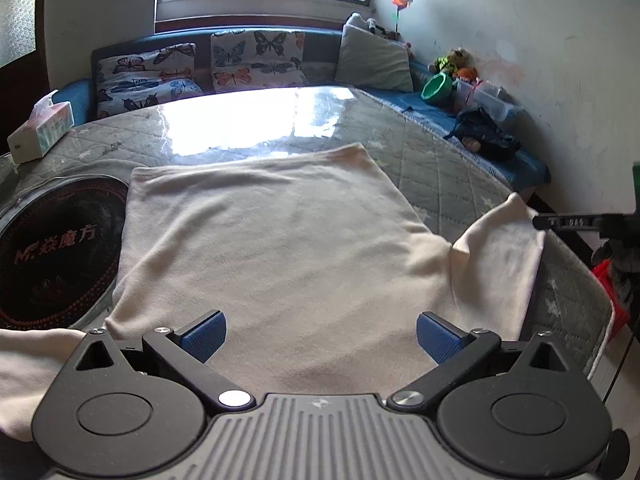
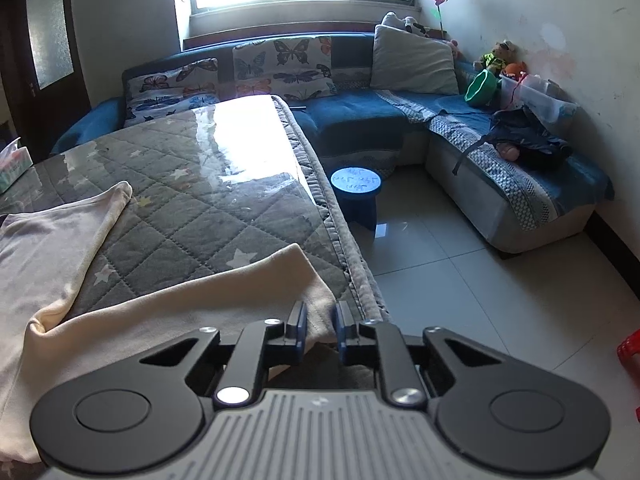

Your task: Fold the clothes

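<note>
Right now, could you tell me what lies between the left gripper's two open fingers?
Only the cream garment spread flat on the table shows between the left gripper fingers, in the left wrist view.

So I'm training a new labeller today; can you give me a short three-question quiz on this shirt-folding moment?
1. True or false: the left gripper is clamped on the cream shirt.
2. What is the right gripper pinching?
3. The tissue box sits: A) on the table's far left, B) on the sofa, C) on the floor.

Key: 1 false, it is open above the shirt; 2 the shirt's sleeve; 3 A.
</note>
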Available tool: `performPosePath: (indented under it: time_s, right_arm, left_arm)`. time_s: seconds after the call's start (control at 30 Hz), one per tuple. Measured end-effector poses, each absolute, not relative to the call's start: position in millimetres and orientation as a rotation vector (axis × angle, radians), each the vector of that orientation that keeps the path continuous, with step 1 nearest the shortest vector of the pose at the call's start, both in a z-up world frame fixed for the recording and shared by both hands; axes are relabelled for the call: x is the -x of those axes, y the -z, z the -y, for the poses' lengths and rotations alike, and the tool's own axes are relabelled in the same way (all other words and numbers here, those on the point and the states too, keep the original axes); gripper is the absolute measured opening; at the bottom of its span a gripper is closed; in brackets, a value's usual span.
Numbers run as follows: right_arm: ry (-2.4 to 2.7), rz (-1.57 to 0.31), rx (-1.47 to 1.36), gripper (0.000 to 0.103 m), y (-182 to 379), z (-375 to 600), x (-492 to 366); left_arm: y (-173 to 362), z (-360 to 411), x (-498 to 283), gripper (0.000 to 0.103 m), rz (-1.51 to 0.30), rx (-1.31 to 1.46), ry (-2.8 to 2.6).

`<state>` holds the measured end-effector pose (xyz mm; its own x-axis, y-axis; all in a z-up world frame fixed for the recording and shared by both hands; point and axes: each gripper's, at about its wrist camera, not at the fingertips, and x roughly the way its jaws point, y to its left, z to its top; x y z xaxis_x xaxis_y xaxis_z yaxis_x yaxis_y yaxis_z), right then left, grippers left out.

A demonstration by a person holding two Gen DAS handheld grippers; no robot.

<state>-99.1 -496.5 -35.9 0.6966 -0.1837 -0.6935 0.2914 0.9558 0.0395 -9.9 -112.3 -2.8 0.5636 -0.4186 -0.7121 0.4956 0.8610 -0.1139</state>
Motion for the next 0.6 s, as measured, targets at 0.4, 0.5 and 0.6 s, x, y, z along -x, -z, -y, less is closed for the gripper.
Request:
performPosePath:
  time_s: [0.4,0.5,0.6]
  right_arm:
    - [0.161,-0.687,-0.197,0.009,1,475,118]
    - [0.106,-0.670,-0.199,0.009,-14,461,122]
    - [0.044,-0.644,-0.189,0.009,-32,442,125]
  left_arm:
    - [11,115,5,0.103,-0.838,-0.109,0.508]
    - [12,113,5,0.103,-0.840,-0.108,0.503]
    - [13,111,4,0.103,-0.840,-0.104,0.498]
